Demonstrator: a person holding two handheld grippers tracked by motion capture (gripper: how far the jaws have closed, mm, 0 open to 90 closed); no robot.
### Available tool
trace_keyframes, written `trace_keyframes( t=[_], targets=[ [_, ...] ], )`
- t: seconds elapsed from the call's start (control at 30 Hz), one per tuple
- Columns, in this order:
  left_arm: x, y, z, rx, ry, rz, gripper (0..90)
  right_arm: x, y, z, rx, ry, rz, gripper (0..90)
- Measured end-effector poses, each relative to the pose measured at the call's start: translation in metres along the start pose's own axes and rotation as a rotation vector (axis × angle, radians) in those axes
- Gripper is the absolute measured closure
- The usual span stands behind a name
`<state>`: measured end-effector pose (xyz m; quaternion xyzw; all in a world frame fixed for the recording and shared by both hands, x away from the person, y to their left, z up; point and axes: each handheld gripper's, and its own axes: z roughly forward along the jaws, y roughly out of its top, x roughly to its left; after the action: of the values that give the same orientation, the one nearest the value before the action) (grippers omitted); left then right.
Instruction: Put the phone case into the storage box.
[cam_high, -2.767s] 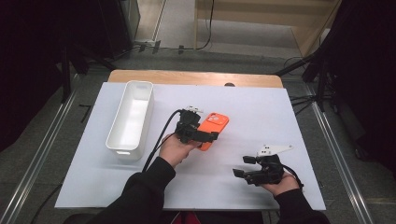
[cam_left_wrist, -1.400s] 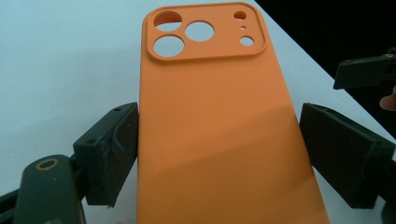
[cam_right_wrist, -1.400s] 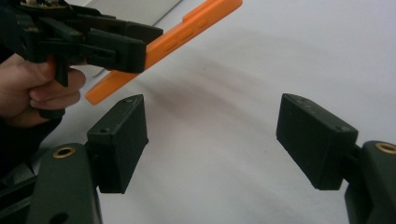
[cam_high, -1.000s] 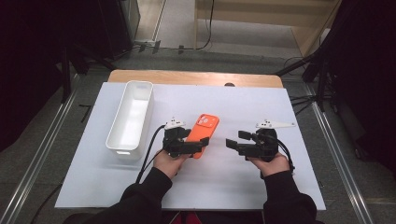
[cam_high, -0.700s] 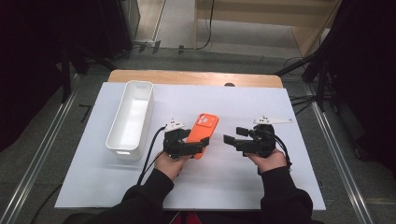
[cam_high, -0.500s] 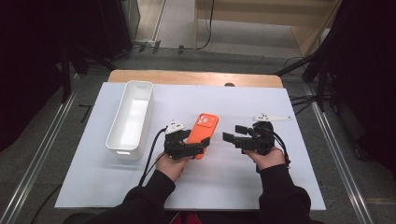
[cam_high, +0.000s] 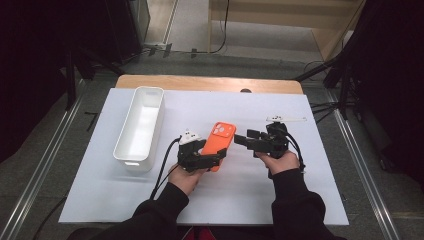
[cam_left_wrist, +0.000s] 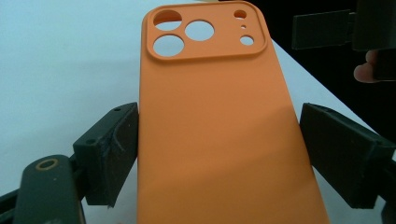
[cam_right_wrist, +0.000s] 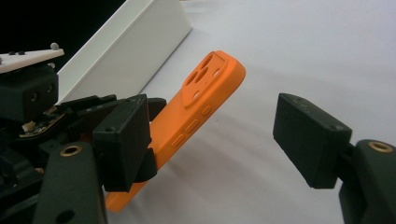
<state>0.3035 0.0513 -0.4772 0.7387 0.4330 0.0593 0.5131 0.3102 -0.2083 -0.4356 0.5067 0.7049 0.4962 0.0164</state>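
Phone case (cam_high: 218, 143) in left gripper (cam_high: 212, 161) jaws; white bin (cam_high: 140, 127) empty.

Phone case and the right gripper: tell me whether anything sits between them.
Nothing visible does. The right gripper is open and faces the phone case across bare white table, while the left gripper holds the case's lower end.

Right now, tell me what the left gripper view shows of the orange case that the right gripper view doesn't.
The left gripper view squarely faces the back of the orange phone case. The right gripper view takes it side-on: button bumps along its edge, top end raised off the table, white bin behind. Both show the case's camera cutouts and the table.
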Motion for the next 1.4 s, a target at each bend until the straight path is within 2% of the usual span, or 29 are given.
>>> trace_keyframes(
  t=[0.27, 0.4, 0.97, 1.4],
  targets=[
    [-0.001, 0.001, 0.000, -0.008, 0.001, 0.000, 14.6, -0.007, 0.004, 0.005, -0.001, -0.004, 0.036, 26.6],
    [-0.001, 0.001, -0.001, -0.010, -0.003, 0.001, 14.6, -0.007, 0.006, 0.007, -0.003, 0.001, 0.035, 28.2],
    [-0.003, 0.000, 0.000, -0.022, 0.002, 0.014, 14.6, -0.012, 0.016, 0.016, 0.030, 0.021, 0.133, 30.9],
    [-0.007, -0.002, 0.001, -0.022, -0.004, 0.026, 14.6, -0.012, 0.019, 0.024, 0.041, 0.026, 0.161, 37.0]
  ],
)
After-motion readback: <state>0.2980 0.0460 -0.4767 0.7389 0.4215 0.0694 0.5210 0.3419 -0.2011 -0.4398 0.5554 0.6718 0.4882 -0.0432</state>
